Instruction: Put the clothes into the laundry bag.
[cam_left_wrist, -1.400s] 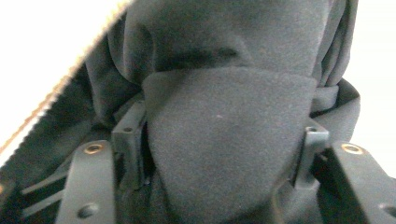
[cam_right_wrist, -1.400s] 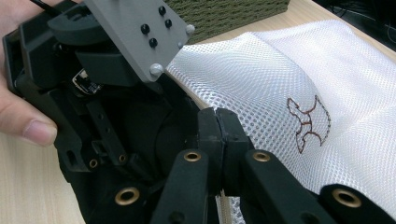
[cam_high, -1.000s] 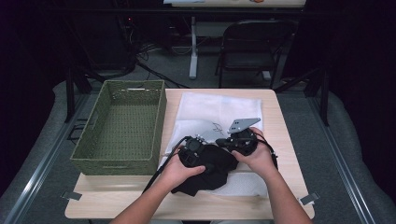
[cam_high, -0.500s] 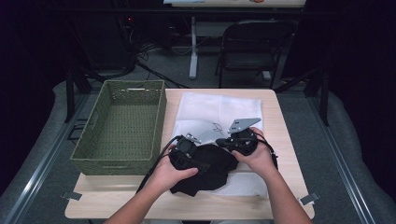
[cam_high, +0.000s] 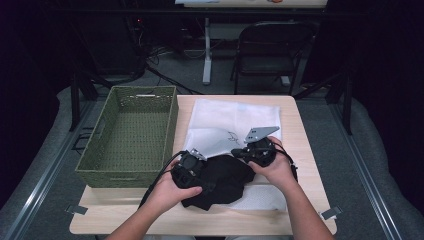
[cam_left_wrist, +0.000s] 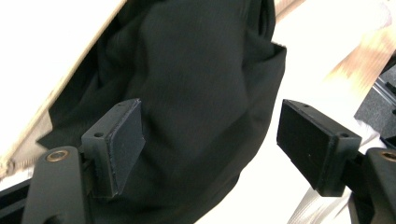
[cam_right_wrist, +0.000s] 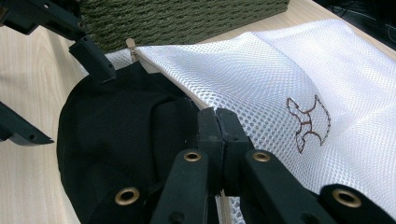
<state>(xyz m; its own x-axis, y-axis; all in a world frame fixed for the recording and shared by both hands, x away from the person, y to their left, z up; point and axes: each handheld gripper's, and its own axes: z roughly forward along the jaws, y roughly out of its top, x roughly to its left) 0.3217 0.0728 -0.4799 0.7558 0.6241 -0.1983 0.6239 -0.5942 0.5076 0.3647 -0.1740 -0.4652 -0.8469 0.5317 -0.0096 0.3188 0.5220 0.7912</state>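
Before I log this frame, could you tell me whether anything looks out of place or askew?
Nothing looks damaged or spilled. The black garment lies crumpled, partly on the white mesh bag, beside the green basket.

Black cloth (cam_high: 225, 180); white mesh bag (cam_high: 235, 122); green basket (cam_high: 131, 131)

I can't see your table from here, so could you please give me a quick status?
Left tool open around black garment. Right tool shut at white mesh bag edge. Green basket alongside, nothing blocking.

Green woven basket (cam_high: 131, 131), black folding chair (cam_high: 272, 50).
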